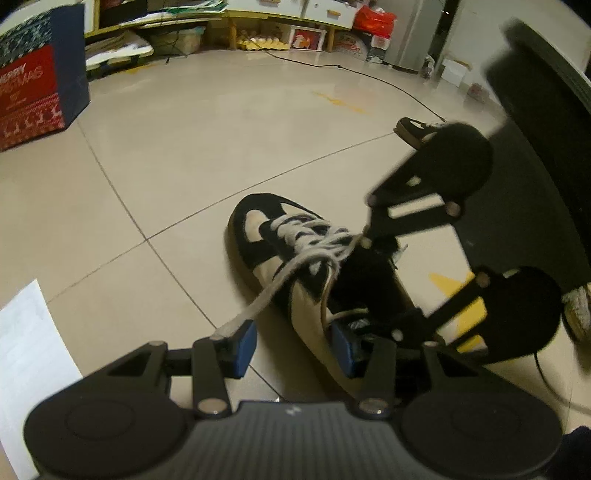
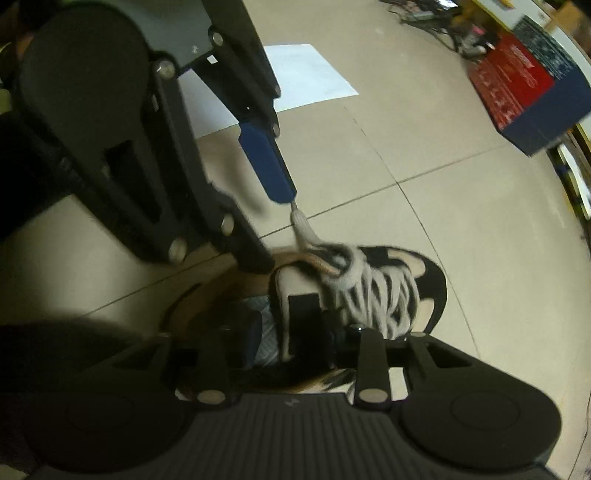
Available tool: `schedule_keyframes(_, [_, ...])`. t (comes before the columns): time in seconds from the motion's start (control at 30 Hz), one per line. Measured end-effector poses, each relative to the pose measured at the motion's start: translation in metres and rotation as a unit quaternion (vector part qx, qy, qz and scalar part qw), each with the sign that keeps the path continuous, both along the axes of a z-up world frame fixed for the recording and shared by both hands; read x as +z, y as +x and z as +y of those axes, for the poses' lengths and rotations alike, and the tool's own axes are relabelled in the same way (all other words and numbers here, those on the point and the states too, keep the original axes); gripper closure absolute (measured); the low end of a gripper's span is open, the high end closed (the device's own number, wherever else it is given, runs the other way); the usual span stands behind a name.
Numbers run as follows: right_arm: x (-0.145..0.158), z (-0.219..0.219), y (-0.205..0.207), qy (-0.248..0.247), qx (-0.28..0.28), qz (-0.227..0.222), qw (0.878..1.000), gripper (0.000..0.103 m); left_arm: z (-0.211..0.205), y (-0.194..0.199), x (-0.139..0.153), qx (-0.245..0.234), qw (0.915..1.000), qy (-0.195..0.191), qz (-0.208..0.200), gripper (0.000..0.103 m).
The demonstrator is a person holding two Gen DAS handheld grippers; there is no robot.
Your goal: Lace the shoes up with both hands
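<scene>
Left wrist view: shoe [image 1: 295, 258] on beige tiled floor [image 1: 184, 147], cluttered shelves [image 1: 258, 22] behind.

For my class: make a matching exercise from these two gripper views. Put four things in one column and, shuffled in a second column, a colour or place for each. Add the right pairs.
Things
1. shoe
2. shoelace
3. sheet of paper
4. Christmas box

Descriptions
A. white, flat on the floor tiles
B. red and navy, by the shelves
C. black and cream, between the grippers
D. grey-white, running to the left gripper's blue pad

Pairs: 1-C, 2-D, 3-A, 4-B
</scene>
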State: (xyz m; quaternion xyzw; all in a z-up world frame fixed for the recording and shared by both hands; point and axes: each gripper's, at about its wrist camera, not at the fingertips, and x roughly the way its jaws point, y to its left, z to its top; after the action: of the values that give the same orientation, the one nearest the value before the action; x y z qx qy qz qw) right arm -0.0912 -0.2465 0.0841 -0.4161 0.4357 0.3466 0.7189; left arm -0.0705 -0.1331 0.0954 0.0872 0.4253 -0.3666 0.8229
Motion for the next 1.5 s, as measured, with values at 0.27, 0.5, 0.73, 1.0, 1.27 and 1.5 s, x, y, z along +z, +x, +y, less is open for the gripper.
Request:
schedule_keyframes(0.27, [-0.025,0.009,-0.006,-0.038,0.044,-0.054,0.997,0.069,0.001,0.0,-0.001,-0.001,1.0,-0.005,0.002,0.057])
schedule_keyframes(0.5, [-0.004,-0.011,-0.014,0.027,-0.047,-0.065,0.996,0.094,-0.005,-0.005,0.004,-0.004,0.9999,0.006,-0.015,0.053])
schedule_keyframes(0.73, [0.016,-0.02,-0.031,0.061,-0.083,-0.075,0.992,0.093,-0.033,-0.033,0.013,-0.047,0.9836,0.114,-0.131,0.059])
schedule_keyframes(1.0, [0.045,-0.032,-0.001,0.083,-0.093,0.016,0.992,0.092,-0.04,-0.046,0.015,-0.11,0.9616,0.141,-0.208,0.057])
schedule_keyframes(1.27, [0.046,-0.028,0.039,0.105,-0.101,0.094,0.985,0.089,-0.053,-0.04,0.019,-0.176,0.9478,0.158,-0.214,0.079])
schedule_keyframes(1.5, [0.05,-0.02,0.031,0.089,-0.077,0.098,0.988,0.089,-0.055,-0.047,0.03,-0.214,0.9379,0.16,-0.221,0.079])
